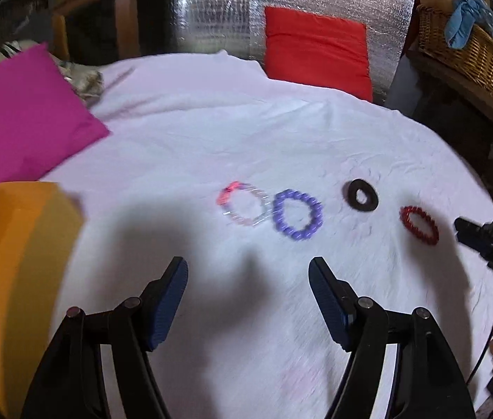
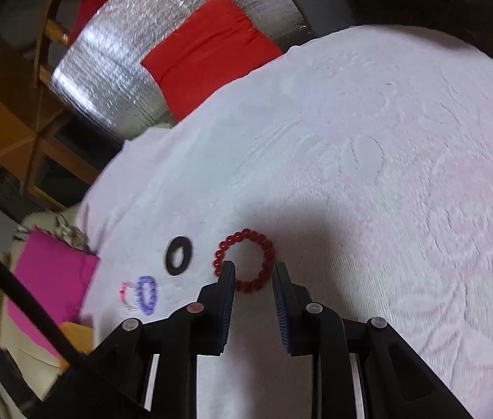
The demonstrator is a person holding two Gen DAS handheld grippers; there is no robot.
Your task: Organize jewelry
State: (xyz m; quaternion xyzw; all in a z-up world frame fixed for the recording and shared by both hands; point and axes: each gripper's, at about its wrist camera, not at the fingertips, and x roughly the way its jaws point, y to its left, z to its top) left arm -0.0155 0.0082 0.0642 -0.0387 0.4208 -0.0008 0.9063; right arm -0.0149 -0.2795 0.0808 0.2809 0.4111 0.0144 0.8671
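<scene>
**Right gripper lining up on the red bead bracelet**

Closest in, the right gripper (image 2: 253,272) has its jaws parted a little, and the near arc of the red bracelet (image 2: 245,260) sits right at the tips. The left tip overlaps the beads, but whether it's actually touching is hard to call. Nothing is pinched yet. The left gripper (image 1: 248,272) hangs with jaws wide apart and empty, well back from the jewelry.

Everything lies on a white cloth (image 2: 386,139) over what looks like a bed. Just left of the red bracelet is a black ring (image 2: 178,256). Further left are a purple bead bracelet (image 2: 147,295) and a clear one with pink beads (image 2: 129,295), those two touching. An orange box (image 1: 19,279) stands far left of the red bracelet, probably where the pieces go.

Tip for this grab: straddle one side of the loop so one jaw lands inside, one outside. Press lightly into the cloth, since beads roll. Close slowly and lift straight up, keeping clear of the black ring.
</scene>
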